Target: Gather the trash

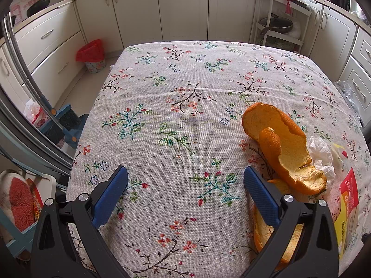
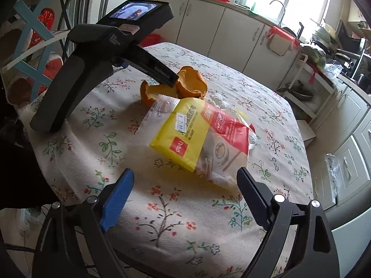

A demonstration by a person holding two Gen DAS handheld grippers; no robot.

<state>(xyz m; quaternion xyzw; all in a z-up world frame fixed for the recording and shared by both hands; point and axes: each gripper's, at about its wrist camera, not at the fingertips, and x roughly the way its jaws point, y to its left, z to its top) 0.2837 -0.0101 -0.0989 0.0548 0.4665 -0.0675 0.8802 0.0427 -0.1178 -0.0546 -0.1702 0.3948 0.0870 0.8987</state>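
Orange peel (image 1: 283, 143) lies on the floral tablecloth (image 1: 185, 92) at the right, just right of my left gripper (image 1: 185, 185), which is open and empty above the cloth. A crumpled white tissue (image 1: 322, 155) lies behind the peel. A yellow and red plastic wrapper (image 2: 199, 132) lies mid-table, also at the right edge of the left wrist view (image 1: 347, 203). My right gripper (image 2: 185, 185) is open and empty just in front of the wrapper. The peel (image 2: 185, 85) sits beyond the wrapper, partly hidden by the left gripper's body (image 2: 92, 53).
A small bin with a red bag (image 1: 92, 55) stands on the floor left of the table. A broom and dustpan (image 1: 67, 120) lean nearby. Kitchen cabinets (image 1: 180, 7) surround the table. A white rack with pots (image 1: 278, 23) stands at the far right.
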